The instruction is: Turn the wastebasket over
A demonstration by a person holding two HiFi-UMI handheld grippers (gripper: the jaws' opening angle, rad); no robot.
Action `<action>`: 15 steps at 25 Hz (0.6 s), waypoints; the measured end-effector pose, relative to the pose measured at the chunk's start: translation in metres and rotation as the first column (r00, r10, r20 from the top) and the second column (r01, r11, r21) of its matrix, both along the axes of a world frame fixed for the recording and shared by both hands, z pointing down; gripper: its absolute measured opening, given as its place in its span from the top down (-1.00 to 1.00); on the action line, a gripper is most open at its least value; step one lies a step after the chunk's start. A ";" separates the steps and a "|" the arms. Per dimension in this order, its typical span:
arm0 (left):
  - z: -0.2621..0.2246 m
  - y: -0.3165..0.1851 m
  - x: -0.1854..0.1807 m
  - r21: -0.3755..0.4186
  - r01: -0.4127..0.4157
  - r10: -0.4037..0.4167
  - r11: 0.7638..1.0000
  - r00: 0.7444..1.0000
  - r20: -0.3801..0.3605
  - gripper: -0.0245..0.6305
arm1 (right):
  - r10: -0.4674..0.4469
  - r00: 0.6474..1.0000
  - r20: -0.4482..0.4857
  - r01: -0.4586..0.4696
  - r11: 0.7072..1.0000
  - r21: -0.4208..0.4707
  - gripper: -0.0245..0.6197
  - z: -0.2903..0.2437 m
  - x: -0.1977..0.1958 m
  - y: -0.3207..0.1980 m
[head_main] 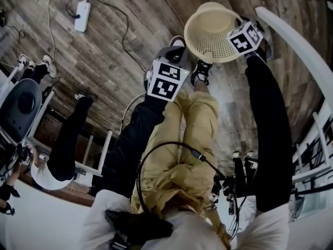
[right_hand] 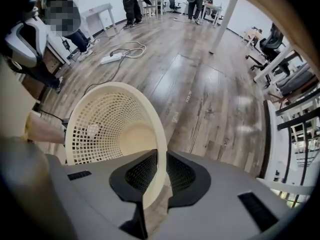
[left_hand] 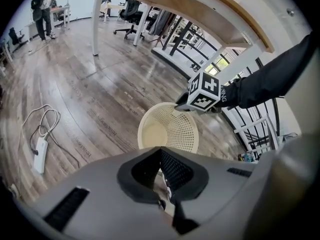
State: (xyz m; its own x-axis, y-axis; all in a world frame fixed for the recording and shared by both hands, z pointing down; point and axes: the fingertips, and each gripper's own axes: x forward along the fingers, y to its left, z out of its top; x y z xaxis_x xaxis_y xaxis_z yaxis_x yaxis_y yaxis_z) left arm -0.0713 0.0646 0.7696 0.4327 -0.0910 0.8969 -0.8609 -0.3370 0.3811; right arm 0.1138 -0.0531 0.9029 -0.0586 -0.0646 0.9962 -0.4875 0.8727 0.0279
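The cream mesh wastebasket (head_main: 213, 33) stands mouth up just above the wooden floor, ahead of my feet. My right gripper (head_main: 243, 35) points straight down at its right side. In the right gripper view the basket's rim (right_hand: 159, 149) runs between the pads of the right gripper (right_hand: 157, 184), which is shut on it. The left gripper view shows the basket (left_hand: 167, 129) from above, with the right gripper's marker cube (left_hand: 205, 91) at its far edge. My left gripper (head_main: 169, 61) hangs left of the basket over my shoes. Its jaws (left_hand: 160, 156) are shut and hold nothing.
A white power strip (head_main: 82, 9) with cables lies on the floor at the far left. A white table edge (head_main: 291, 35) curves along the right, close to the basket. My shoes (head_main: 200, 72) are right beside the basket. Another person (head_main: 67, 139) and a chair (head_main: 21, 103) are at left.
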 end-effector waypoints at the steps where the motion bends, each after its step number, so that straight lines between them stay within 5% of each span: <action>1: 0.001 0.001 -0.001 -0.002 0.000 0.000 1.000 1.000 0.001 0.92 | -0.009 1.000 0.003 0.009 1.000 0.009 0.76 -0.001 -0.005 0.000; 9: 0.002 -0.003 -0.003 0.005 0.016 -0.016 1.000 1.000 0.004 0.92 | -0.031 0.999 0.030 0.031 0.999 0.008 0.75 -0.001 -0.013 0.004; 15: -0.001 -0.001 0.004 0.014 0.002 -0.002 1.000 1.000 -0.004 0.92 | 0.005 0.999 0.049 -0.004 1.000 -0.023 0.48 0.005 -0.005 0.020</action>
State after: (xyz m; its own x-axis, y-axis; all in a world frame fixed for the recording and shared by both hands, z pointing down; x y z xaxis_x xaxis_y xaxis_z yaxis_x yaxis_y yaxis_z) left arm -0.0670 0.0634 0.7686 0.4363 -0.1048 0.8937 -0.8601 -0.3405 0.3799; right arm 0.1085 -0.0329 0.9075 -0.1069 -0.0423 0.9934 -0.4918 0.8706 -0.0159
